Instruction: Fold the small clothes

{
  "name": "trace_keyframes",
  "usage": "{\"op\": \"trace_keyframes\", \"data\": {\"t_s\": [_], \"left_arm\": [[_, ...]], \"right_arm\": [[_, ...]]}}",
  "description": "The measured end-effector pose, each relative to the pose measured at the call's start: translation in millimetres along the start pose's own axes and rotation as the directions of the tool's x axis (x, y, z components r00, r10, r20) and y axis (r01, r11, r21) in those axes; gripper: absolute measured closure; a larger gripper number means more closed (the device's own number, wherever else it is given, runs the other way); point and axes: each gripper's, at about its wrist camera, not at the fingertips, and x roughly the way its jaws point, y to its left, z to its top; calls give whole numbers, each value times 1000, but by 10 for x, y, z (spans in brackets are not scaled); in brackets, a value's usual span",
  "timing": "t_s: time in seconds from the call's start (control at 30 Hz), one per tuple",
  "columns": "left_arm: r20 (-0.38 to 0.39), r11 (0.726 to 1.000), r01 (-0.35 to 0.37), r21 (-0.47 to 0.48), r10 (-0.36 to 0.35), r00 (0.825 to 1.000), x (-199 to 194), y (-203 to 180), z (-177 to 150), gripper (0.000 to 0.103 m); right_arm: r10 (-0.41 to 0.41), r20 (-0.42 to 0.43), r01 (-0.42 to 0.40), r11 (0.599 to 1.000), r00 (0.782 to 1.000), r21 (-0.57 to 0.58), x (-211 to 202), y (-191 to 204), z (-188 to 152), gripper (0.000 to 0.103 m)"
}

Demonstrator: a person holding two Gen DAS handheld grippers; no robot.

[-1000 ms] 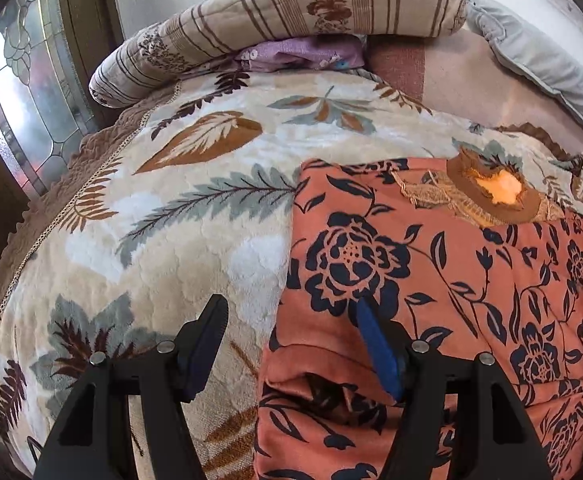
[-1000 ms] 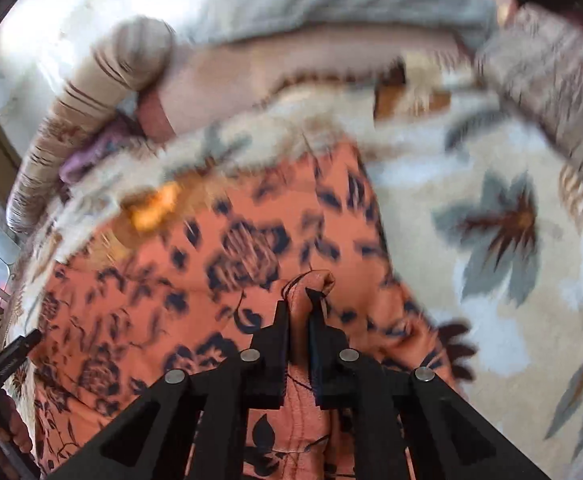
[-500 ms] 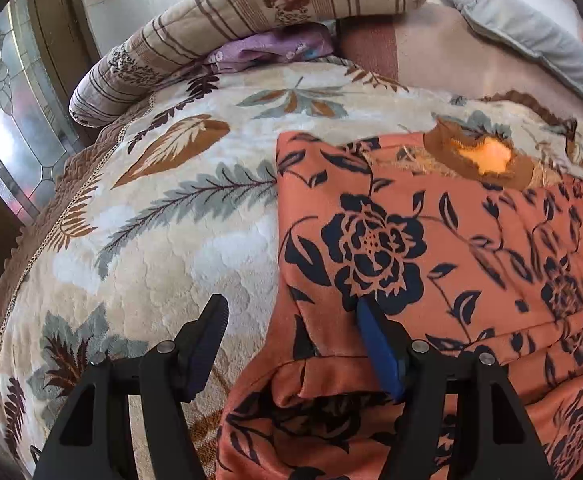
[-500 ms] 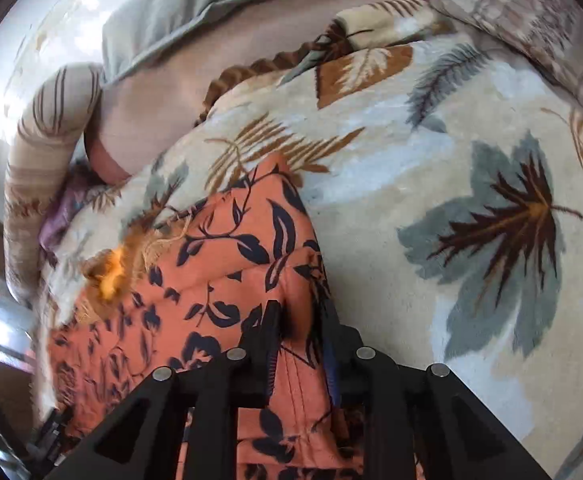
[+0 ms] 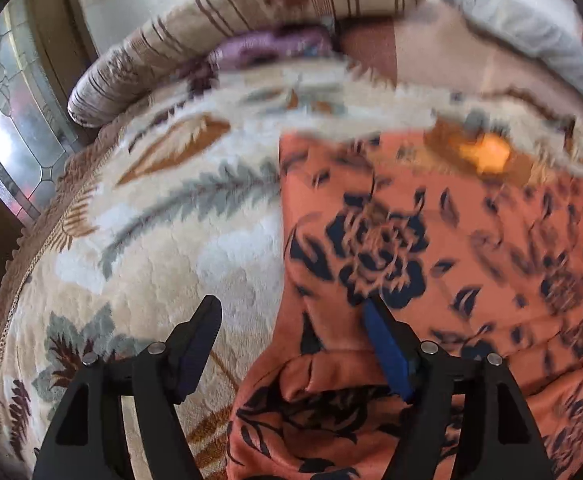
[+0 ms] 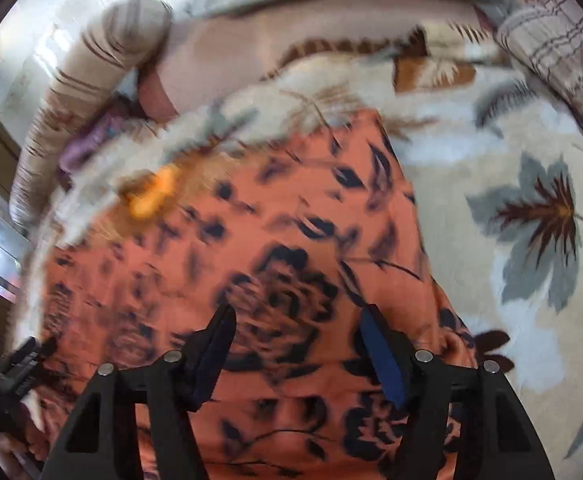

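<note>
Orange floral garment lies part-folded on the blanket; left gripper and right gripper both released above it, more folds likely left.

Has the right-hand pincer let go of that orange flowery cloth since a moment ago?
Yes. The right gripper, pinched shut on a fold earlier, now stands open above the orange garment, which lies spread on the leaf-patterned blanket.
</note>
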Motion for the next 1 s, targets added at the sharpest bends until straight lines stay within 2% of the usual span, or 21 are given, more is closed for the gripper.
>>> {"op": "trace_keyframes", "data": {"t_s": [0.07, 0.1, 0.13, 0.2, 0.23, 0.3, 0.33, 0.4, 0.47, 0.53, 0.67, 0.83, 0.93, 1.0], "left_arm": [[46, 1000, 14, -10, -13, 999, -70, -4, 37, 29], [55, 1000, 20, -5, -19, 998, -71, -24, 47, 29], [49, 1000, 21, 3, -21, 999, -44, -43, 53, 28], [-26, 999, 4, 37, -3, 1000, 124, -118, 21, 28], [-81, 999, 1, 47, 3, 997, 247, -143, -22, 27], [-69, 1000, 14, 16, -13, 998, 240, -108, -17, 27], [-72, 1000, 27, 7, -26, 997, 196, -88, 19, 28], [-35, 999, 47, -8, -48, 998, 71, -38, 52, 28], [-3, 999, 44, -22, -44, 999, -49, 44, 54, 28], [7, 998, 47, -28, -47, 999, -134, 131, 4, 28], [-6, 999, 22, -29, -22, 1000, -350, 374, -261, 28], [-39, 999, 20, -44, -22, 999, -734, 584, -868, 28], [-86, 994, 79, -75, -85, 993, -1020, 691, -1289, 28], [-107, 990, 111, -89, -120, 987, -1132, 714, -1465, 28]], "right_arm": [[58, 75, -57, 998, 995, -26, -146, 82, 24, 35], [68, 85, -64, 997, 994, -43, -155, 122, 28, 35], [73, 54, -70, 996, 996, -56, -90, 154, 9, 35], [56, -93, -62, 996, 994, -59, 233, 205, -44, 35], [23, -107, -31, 997, 994, -77, 338, 228, -69, 35], [-14, -58, 5, 989, 998, -146, 284, 360, -80, 35], [3, -52, -11, 989, 999, -146, 242, 382, -68, 35], [81, -13, -82, 989, 997, -125, 55, 362, -39, 35], [85, 18, -83, 991, 996, -109, -123, 297, -35, 35], [114, 41, -112, 993, 993, -43, -334, 113, -53, 35], [129, 43, -132, 990, 991, 49, -742, -242, -219, 35], [117, 44, -121, 988, 992, 97, -1273, -641, -820, 35], [89, 26, -92, 986, 996, 140, -1493, -905, -1185, 35], [110, 12, -110, 977, 994, 185, -1629, -1069, -1387, 35]]}}
